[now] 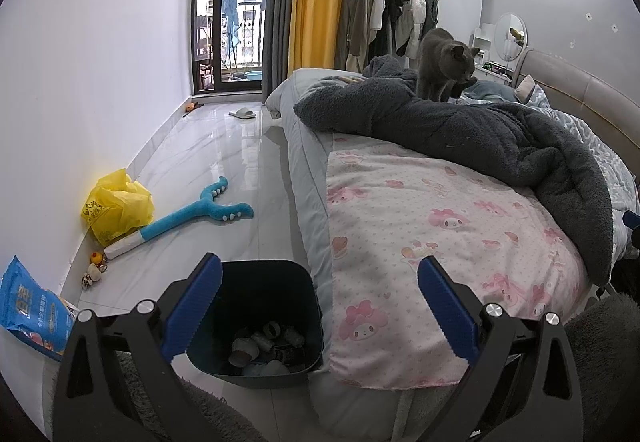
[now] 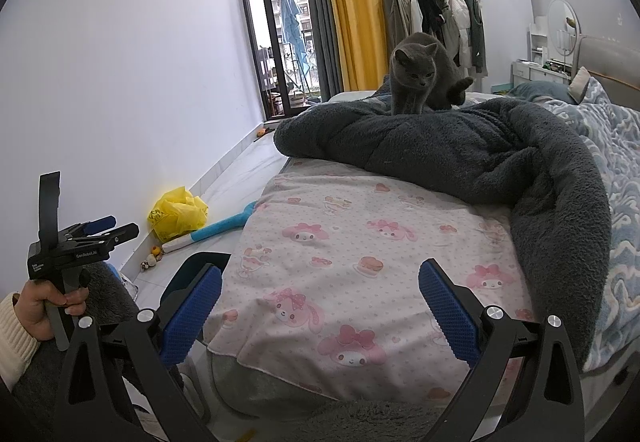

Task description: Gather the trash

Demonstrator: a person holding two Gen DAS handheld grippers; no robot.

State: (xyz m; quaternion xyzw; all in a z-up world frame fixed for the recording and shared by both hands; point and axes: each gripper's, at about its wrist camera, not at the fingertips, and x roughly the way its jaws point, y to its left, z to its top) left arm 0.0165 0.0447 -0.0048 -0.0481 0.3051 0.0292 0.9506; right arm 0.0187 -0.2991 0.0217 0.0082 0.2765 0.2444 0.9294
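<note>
A dark blue trash bin (image 1: 260, 265) stands on the floor against the bed's corner, holding several bits of trash (image 1: 264, 346) such as paper rolls. My left gripper (image 1: 320, 302) hovers open above and just right of the bin, nothing between its blue pads. A crumpled yellow plastic bag (image 1: 116, 206) lies by the left wall, and a blue packet (image 1: 32, 310) lies nearer. My right gripper (image 2: 320, 306) is open and empty over the pink printed sheet (image 2: 360, 242). In the right wrist view a hand (image 2: 48, 308) holds the left gripper (image 2: 120, 226), and the yellow bag (image 2: 178, 214) shows beyond it.
A grey cat (image 2: 420, 74) stands on a dark fleece blanket (image 2: 460, 146) across the bed. A blue plush toy (image 1: 200, 210), small toys (image 1: 94, 270) and a slipper (image 1: 242, 113) lie on the tiled floor. A clothes rack (image 1: 392, 10) stands behind the bed.
</note>
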